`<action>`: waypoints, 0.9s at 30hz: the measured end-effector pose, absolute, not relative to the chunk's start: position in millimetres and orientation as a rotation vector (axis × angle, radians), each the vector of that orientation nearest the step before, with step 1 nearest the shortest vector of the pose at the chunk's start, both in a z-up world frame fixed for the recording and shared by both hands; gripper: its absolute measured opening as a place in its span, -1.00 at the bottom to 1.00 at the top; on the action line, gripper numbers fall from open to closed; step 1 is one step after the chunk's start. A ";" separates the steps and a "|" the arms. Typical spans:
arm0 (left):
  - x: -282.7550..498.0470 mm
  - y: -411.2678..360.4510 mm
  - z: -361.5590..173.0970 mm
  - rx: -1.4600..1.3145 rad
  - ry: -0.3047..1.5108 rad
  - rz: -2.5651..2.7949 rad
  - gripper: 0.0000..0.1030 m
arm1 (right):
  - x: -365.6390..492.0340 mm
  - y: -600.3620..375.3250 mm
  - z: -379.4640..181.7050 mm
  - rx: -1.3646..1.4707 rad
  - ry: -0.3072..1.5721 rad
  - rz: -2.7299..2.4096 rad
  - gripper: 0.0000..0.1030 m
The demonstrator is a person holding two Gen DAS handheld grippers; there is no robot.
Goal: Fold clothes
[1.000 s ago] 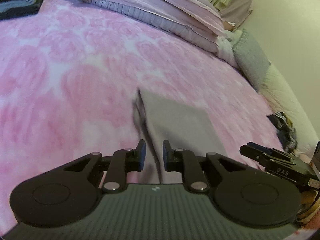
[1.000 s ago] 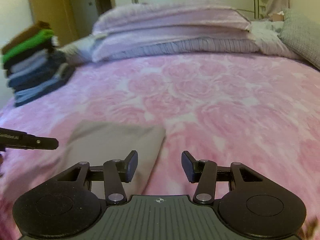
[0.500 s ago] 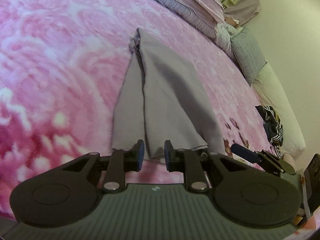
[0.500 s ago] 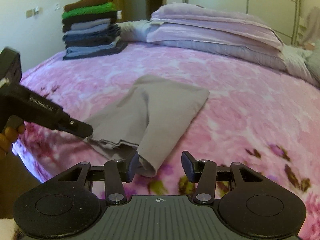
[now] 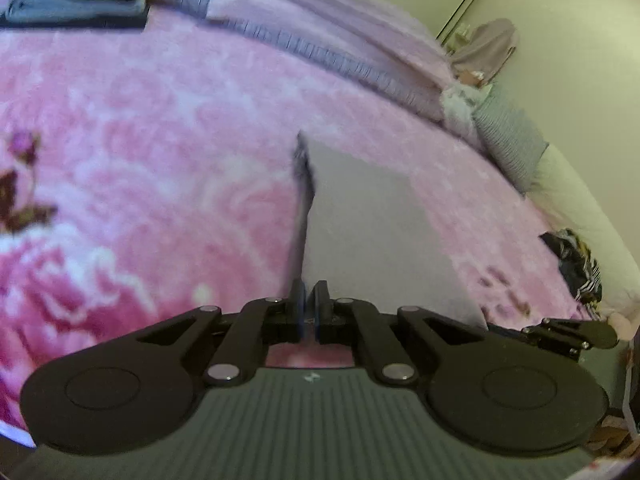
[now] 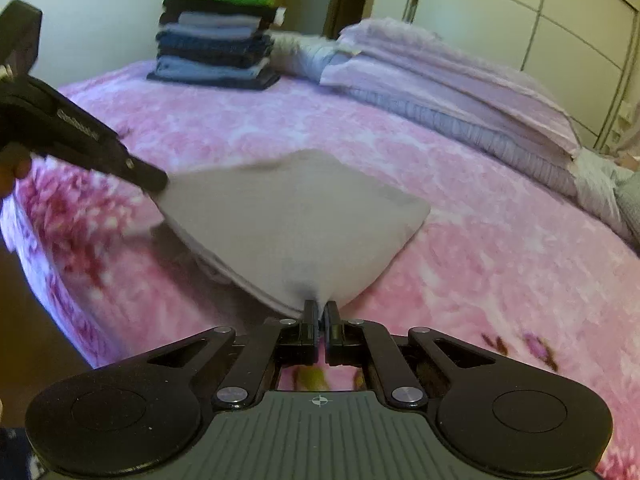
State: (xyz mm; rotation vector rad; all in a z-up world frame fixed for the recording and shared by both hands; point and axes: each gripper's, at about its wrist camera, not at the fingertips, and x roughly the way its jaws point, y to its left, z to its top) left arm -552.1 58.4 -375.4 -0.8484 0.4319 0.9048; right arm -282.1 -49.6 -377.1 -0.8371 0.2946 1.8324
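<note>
The left gripper [image 5: 309, 305] was pinched tight on one near corner of the grey garment [image 5: 372, 236], its fingers nearly together with cloth between them. The right gripper [image 6: 321, 314] was clamped in the same way on the other near corner, where the fabric bunched into a point. The garment lay folded on the pink floral bedspread [image 6: 500, 248], with its near edge lifted between the two grippers. In the right wrist view the left gripper's side carried white lettering, too blurred to read. Farther off, a stack of folded clothes [image 6: 218, 40] stood on the bed beside lilac pillows [image 6: 452, 92]. A dark striped item [image 5: 576, 264] lay at the bed's right edge.
</note>
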 end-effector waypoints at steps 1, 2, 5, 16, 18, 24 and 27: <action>-551.2 58.9 -383.1 -0.862 0.454 0.905 -0.96 | -284.0 -48.0 -381.1 -0.861 0.304 1.829 -1.00; -549.0 58.6 -389.8 -0.863 0.476 0.912 -0.96 | -286.7 -46.2 -387.0 -0.898 0.319 1.821 -1.00; -546.7 55.0 -399.5 -0.853 0.486 0.923 -0.94 | -290.0 -46.9 -396.5 -0.946 0.329 1.805 -1.00; -526.4 79.7 -346.2 -0.645 0.501 0.923 -0.84 | -254.0 -26.4 -352.4 -0.750 0.498 1.796 -0.90; -506.3 95.7 -347.9 -0.614 0.504 0.901 -0.84 | -251.3 -4.8 -346.7 -0.660 0.551 1.795 -0.90; -458.4 146.0 -382.0 -0.533 0.593 0.897 -0.84 | -248.3 63.0 -371.5 -0.573 0.650 1.744 -0.89; -460.8 157.1 -399.8 -0.542 0.628 0.914 -0.70 | -244.1 77.8 -400.0 -0.662 0.660 1.670 -0.90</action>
